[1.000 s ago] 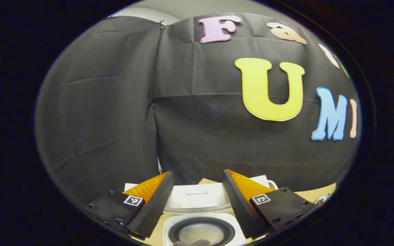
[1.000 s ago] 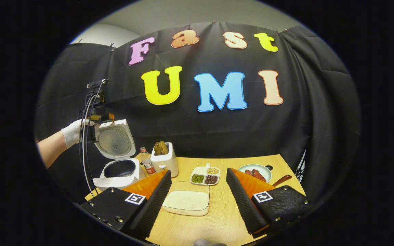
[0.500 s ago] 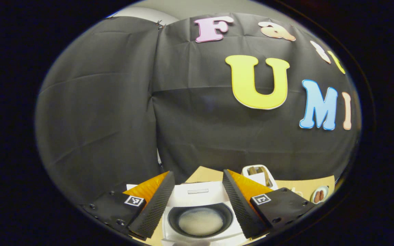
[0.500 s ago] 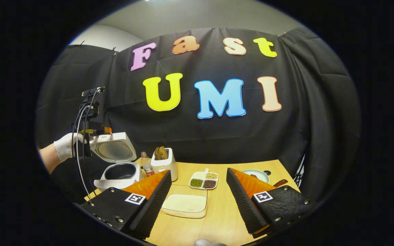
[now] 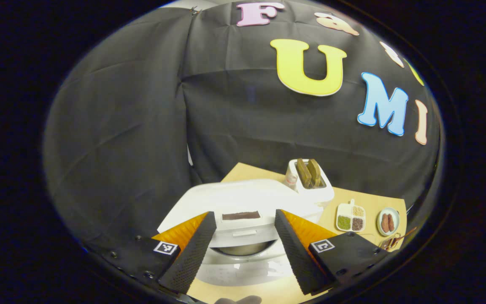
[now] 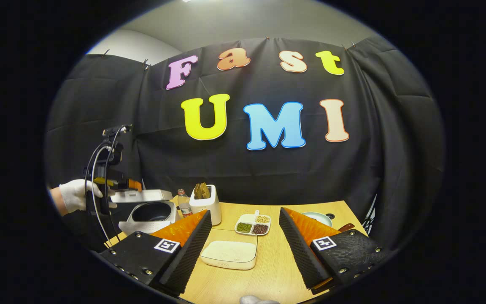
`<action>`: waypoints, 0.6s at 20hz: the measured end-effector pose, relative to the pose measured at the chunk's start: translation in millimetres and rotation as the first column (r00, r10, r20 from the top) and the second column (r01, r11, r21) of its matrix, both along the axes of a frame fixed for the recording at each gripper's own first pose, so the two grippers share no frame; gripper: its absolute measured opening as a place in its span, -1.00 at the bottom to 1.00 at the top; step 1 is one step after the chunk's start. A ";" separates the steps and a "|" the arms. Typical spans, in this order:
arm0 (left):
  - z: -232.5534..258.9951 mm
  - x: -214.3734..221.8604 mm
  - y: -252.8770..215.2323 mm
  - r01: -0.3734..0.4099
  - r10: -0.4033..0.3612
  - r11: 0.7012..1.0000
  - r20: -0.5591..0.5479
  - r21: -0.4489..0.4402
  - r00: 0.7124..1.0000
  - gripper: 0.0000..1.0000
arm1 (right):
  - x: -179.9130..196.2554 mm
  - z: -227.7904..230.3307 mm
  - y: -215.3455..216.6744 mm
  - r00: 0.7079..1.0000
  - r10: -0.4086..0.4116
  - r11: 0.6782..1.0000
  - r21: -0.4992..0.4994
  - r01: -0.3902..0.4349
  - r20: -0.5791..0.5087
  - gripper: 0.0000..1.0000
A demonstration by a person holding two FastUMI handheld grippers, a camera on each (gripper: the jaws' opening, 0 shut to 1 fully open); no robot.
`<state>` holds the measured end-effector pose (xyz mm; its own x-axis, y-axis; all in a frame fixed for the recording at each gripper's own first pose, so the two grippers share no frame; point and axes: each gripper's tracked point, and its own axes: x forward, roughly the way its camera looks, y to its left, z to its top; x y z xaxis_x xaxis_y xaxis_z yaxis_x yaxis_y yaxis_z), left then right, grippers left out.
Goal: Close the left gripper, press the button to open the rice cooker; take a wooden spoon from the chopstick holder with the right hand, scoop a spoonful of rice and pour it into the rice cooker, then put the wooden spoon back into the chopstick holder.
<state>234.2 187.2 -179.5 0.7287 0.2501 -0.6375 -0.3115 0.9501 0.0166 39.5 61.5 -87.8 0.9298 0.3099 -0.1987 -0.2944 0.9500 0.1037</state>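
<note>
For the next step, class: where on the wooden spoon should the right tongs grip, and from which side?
Grip the wooden spoon by the end standing up out of the white chopstick holder, probably coming from above. The spoons stand upright in the holder, so only their tops are free. The open right tongs hover over the rice tray.

left hand-held gripper (image 5: 243, 249) fingers apart, right hand-held gripper (image 6: 245, 249) likewise
</note>
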 end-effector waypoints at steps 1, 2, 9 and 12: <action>-7.3 -7.9 -4.1 -0.002 0.001 1.000 -0.032 -0.017 0.999 0.97 | -0.4 1.3 0.4 1.000 0.001 1.000 0.006 -0.001 0.001 0.97; -10.6 -13.3 -7.3 0.001 -0.002 1.000 -0.052 -0.026 0.999 0.97 | -0.6 2.1 -0.2 1.000 -0.001 1.000 0.008 0.001 0.004 0.97; -36.7 -31.0 -11.3 0.006 -0.010 0.999 -0.133 -0.033 0.991 0.98 | -4.2 -2.3 -6.2 1.000 -0.010 1.000 -0.003 0.010 -0.012 0.97; -41.6 -35.2 -10.1 0.007 -0.011 1.000 -0.151 -0.026 0.988 0.97 | -4.9 -7.9 -8.3 1.000 -0.013 1.000 0.001 0.013 -0.025 0.97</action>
<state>199.0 177.1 -221.1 0.6257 0.2261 -0.7466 -0.2986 0.9536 0.0385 34.6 53.2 -95.7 0.9284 0.2981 -0.2218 -0.2795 0.9536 0.1116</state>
